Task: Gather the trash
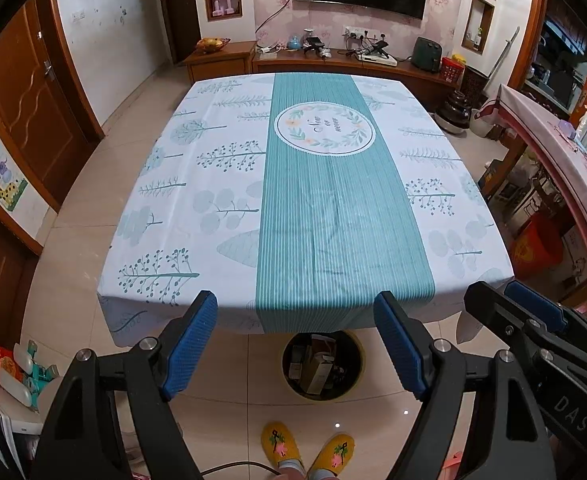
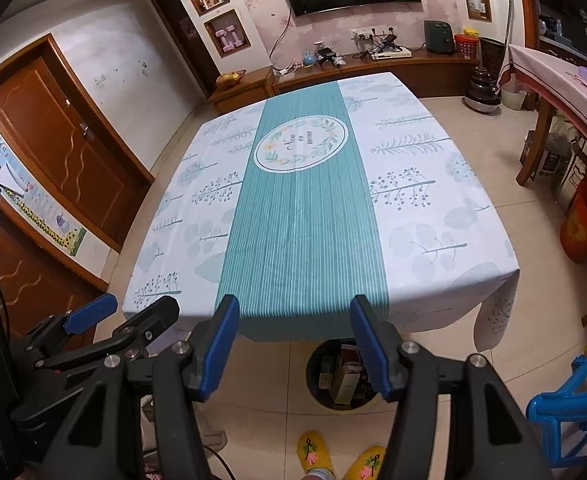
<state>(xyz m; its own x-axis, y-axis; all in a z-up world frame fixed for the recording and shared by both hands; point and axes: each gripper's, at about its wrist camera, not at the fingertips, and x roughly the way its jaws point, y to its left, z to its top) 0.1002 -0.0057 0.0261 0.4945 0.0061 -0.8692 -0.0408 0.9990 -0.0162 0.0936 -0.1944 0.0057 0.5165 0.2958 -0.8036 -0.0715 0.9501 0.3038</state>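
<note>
A round trash bin [image 1: 322, 366] stands on the floor just under the near edge of the table [image 1: 197, 240], with several boxes and packets inside; the right wrist view shows the same trash bin [image 2: 339, 376]. The teal-and-white tablecloth [image 2: 433, 216] carries no loose trash that I can see. My left gripper [image 1: 295, 300] is open with nothing between its blue pads, held over the table's near edge. My right gripper [image 2: 293, 304] is open too and holds nothing. Each gripper shows in the other's view: the right gripper [image 1: 501, 292] at the right edge, the left gripper [image 2: 141, 306] at the left.
A person's feet in yellow slippers [image 1: 307, 450] stand on the tile floor by the bin. A blue plastic stool [image 2: 573, 408] is at the right, a red bucket [image 2: 585, 228] beyond it. A wooden door [image 2: 65, 148] is left, a TV cabinet [image 1: 333, 64] behind the table.
</note>
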